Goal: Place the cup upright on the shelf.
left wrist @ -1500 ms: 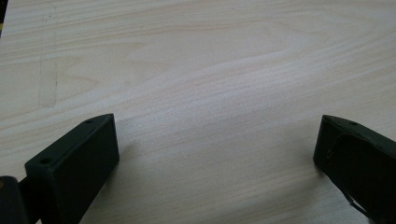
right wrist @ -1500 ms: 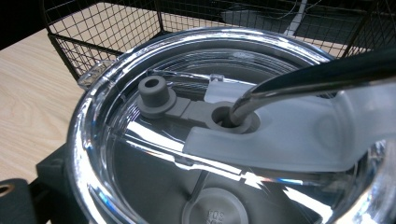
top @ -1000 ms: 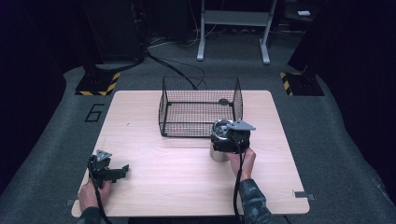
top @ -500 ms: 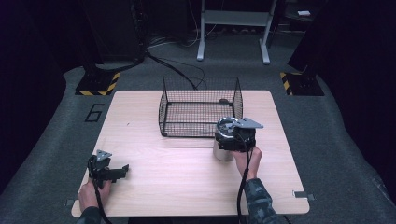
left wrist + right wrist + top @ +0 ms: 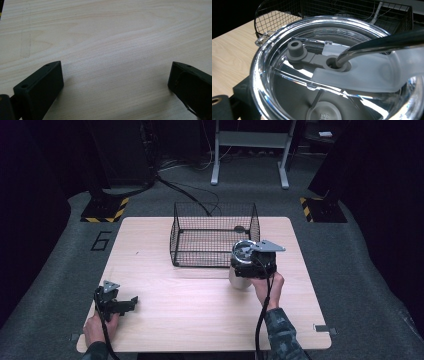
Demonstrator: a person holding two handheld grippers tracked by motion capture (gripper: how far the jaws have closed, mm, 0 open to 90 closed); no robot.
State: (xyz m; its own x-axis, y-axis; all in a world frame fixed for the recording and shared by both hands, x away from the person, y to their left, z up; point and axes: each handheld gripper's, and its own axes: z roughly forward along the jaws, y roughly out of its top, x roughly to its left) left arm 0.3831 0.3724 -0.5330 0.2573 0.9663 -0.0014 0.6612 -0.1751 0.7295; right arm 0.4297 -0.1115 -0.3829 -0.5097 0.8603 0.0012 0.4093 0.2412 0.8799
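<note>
Right claw [image 5: 248,272], closed around the steel tumbler [image 5: 239,277] standing on the tabletop [image 5: 200,300] just before the wire basket [image 5: 215,235]: a rigid, smooth, likely slippery body best gripped mid-wall below its clear lid [image 5: 332,67]; left claw [image 5: 115,85] wide open, empty.

wooden table [image 5: 200,310] bears wire basket [image 5: 215,235] (black) and tumbler [image 5: 239,279].

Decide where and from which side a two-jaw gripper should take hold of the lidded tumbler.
Grip the tumbler by its round side wall below the clear lid, coming level from the person's side. It stands upright, the wire basket blocks the far side, and a metal straw sticks out on top.
</note>
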